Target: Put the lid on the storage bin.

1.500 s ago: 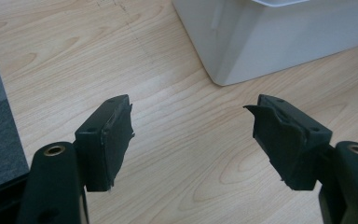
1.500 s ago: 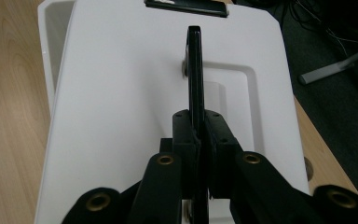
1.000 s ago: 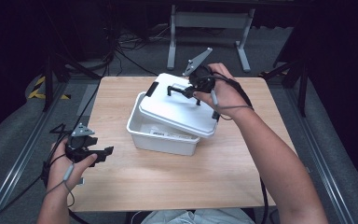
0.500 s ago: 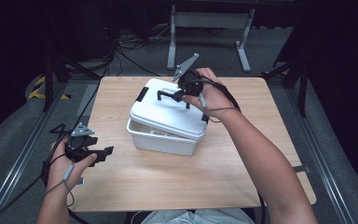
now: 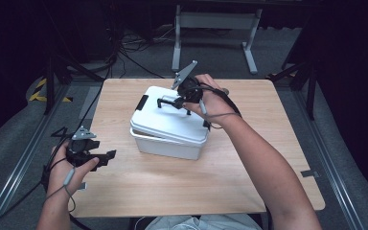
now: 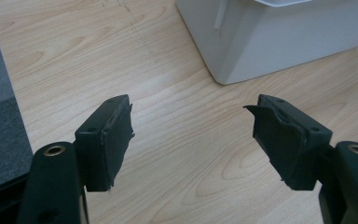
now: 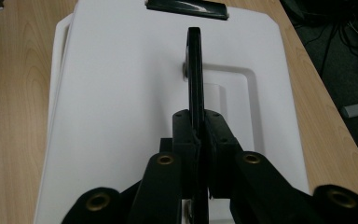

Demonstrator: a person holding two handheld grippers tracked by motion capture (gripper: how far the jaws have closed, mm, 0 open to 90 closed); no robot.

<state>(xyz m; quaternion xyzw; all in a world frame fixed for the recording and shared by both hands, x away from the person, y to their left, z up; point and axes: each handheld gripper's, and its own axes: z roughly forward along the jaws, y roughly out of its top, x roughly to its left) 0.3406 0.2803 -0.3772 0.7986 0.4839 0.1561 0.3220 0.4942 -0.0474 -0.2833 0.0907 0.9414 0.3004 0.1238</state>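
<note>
Right gripper view | right gripper clamped on thin black lid handle | white plastic lid to be lowered level onto white rectangular box, edges aligned | left gripper gaping empty at 8 o'clock of box

Light wood-grain table, square top, on grey floor. One thing on it: white box with lid, set left of centre toward the far edge, standing skewed to the table's edges.

The right gripper clamps the black handle of the white lid — wooden table on both sides.
</note>
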